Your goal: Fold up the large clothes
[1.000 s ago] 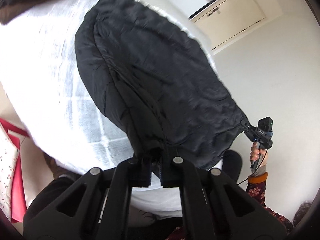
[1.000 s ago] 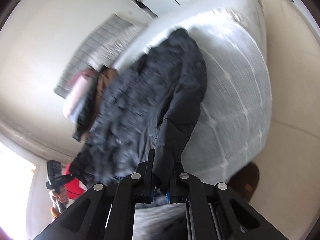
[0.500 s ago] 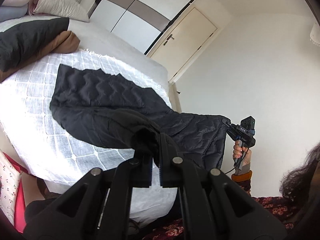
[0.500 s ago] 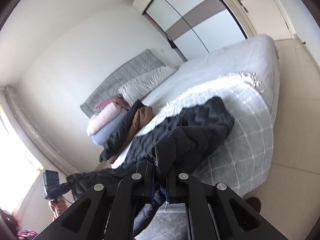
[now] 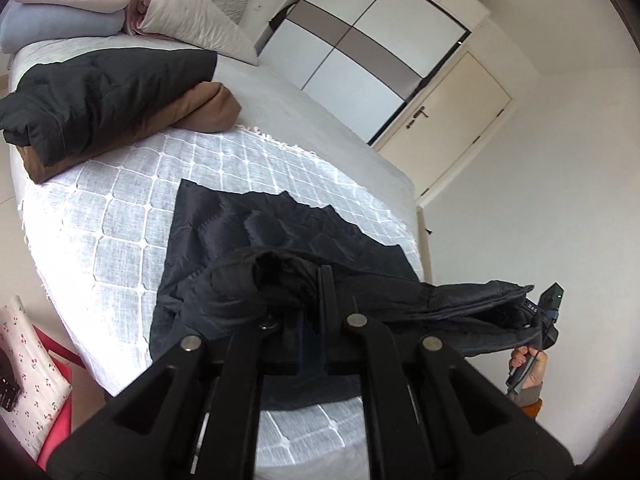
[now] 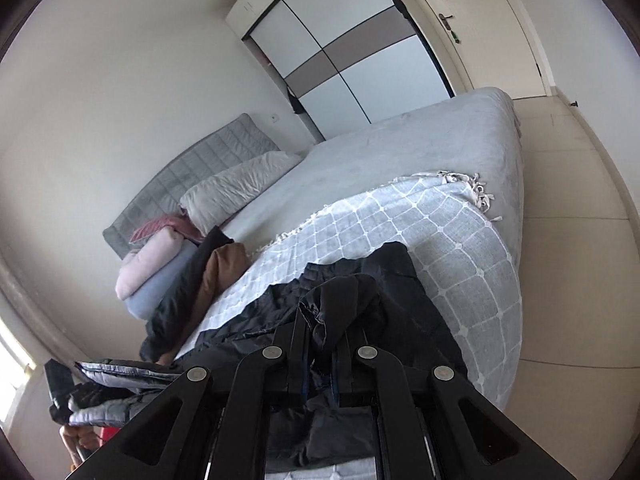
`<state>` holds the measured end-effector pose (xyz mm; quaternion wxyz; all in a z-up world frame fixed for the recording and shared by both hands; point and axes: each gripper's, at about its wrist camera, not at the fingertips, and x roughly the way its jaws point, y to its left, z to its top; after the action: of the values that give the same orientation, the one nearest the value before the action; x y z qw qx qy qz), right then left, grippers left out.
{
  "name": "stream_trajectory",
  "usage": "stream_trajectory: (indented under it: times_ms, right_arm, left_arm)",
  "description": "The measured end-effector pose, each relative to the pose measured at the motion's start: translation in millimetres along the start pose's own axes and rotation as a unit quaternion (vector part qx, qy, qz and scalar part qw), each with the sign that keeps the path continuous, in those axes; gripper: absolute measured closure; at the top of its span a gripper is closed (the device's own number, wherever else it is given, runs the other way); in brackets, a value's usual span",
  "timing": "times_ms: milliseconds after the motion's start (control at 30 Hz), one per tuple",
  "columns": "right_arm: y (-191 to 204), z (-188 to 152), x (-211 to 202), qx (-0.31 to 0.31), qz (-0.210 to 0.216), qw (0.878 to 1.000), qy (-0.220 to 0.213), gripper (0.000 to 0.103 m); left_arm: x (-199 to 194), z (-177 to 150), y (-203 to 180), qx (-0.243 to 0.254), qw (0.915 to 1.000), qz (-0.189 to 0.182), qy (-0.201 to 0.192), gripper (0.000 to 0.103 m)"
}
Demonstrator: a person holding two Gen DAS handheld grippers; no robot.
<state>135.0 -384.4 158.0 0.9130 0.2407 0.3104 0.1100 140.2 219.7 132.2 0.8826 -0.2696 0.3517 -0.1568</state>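
Black quilted jacket (image 5: 256, 240): lay partly on the checked white throw (image 5: 120, 216) at the foot of the bed (image 6: 400, 148), near edge lifted off it. Left gripper (image 5: 310, 300): jaws clenched on a bunched fold of that edge. Right gripper (image 6: 320, 320): jaws likewise clamped on the dark fabric, seen also at far right of the left view. Folded black and brown garments (image 5: 100, 96) stacked further up the bed, beside pillows (image 5: 72, 8). Wardrobe (image 6: 352, 52) beyond.

Matt quilted black jacket (image 5: 280, 236) on a woven checked cloth blanket (image 5: 120, 216); glossy wardrobe doors (image 5: 360, 40).
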Motion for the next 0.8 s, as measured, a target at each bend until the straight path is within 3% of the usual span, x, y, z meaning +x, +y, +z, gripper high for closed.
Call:
stream_trajectory:
  times_ms: [300, 467, 600, 633, 700, 767, 800]
  right_arm:
    - [-38, 23, 139, 0.059, -0.079, 0.994, 0.048, 0.096]
    - [-71, 5, 202, 0.084, -0.110, 0.985, 0.100, 0.092]
    - [-79, -10, 222, 0.068, -0.114, 0.985, 0.113, 0.089]
    - [-79, -10, 223, 0.067, -0.114, 0.985, 0.114, 0.088]
    - [-78, -5, 216, 0.072, -0.098, 0.986, 0.111, 0.084]
    - [-80, 2, 201, 0.092, -0.071, 0.989, 0.094, 0.071]
    - [-82, 5, 191, 0.110, -0.054, 0.989, 0.079, 0.065]
  left_arm:
    - [118, 43, 51, -0.064, 0.9941, 0.082, 0.028, 0.093]
    - [169, 32, 82, -0.084, 0.9899, 0.106, 0.043, 0.089]
    - [191, 21, 86, -0.083, 0.9876, 0.121, 0.055, 0.088]
    - [190, 21, 83, -0.072, 0.9880, 0.125, 0.054, 0.085]
    - [183, 22, 76, -0.057, 0.9895, 0.125, 0.046, 0.068]
    - [174, 22, 71, -0.059, 0.9911, 0.112, 0.042, 0.031]
    - [167, 23, 68, -0.057, 0.9920, 0.106, 0.039, 0.024]
